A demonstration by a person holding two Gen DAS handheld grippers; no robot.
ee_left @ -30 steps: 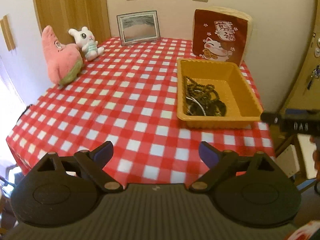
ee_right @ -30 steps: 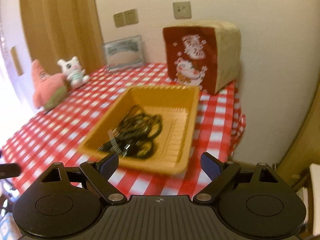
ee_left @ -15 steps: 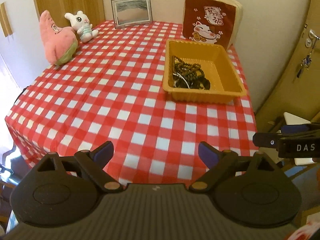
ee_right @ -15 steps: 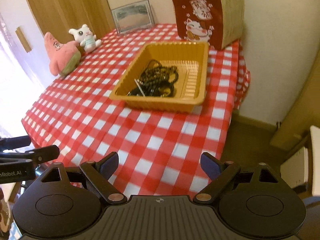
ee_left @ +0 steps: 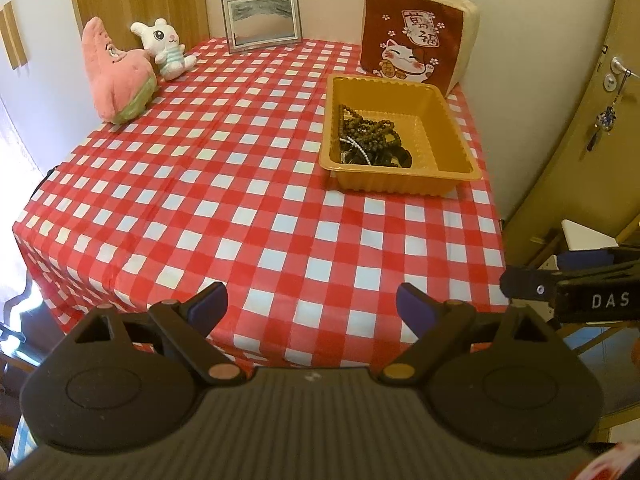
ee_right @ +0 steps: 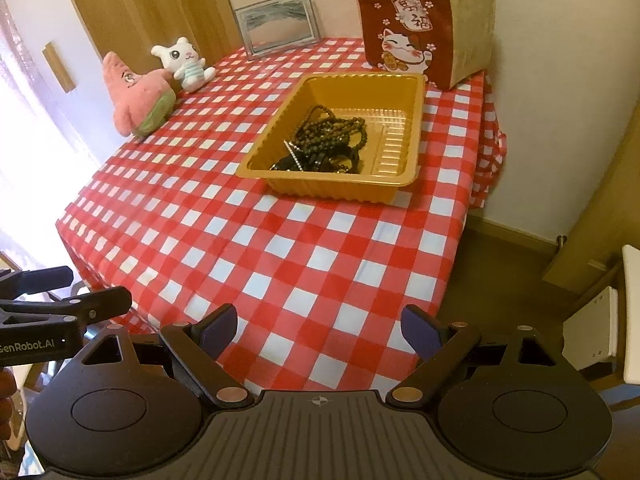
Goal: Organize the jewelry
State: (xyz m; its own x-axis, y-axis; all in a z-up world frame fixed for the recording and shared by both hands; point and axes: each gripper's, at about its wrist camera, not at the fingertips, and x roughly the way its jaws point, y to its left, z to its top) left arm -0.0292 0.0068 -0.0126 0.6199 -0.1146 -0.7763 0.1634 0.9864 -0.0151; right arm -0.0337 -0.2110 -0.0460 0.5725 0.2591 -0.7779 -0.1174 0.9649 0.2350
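Up close, the left gripper (ee_left: 312, 300) hangs over the near edge of the table, its two blue-padded fingers spread wide with nothing between them; the right gripper (ee_right: 318, 324) sits alongside it at the near right corner, likewise spread and holding nothing; each shows at the edge of the other's view, the right one entering the left camera from the right side, the left one entering the right camera from the left. Beneath and ahead of both lies the red-and-white checked tablecloth (ee_left: 240, 200); well beyond the fingertips, toward the far right of the table, stands the orange tray (ee_left: 460, 128); its long axis runs away from the grippers toward the back wall, a short side facing them. Inside it the jewelry (ee_left: 370, 136) is a dark tangle of beaded strands heaped against the tray's left wall and near end; one pale beaded strand crosses the heap; the right part of the tray floor is bare. Just behind the tray, a cushion (ee_left: 416, 44) with a lucky-cat print leans at the wall; a framed picture (ee_left: 262, 20) stands at the back; a pink star plush (ee_left: 118, 80) and a white bunny plush (ee_left: 166, 54) sit together at the far left.
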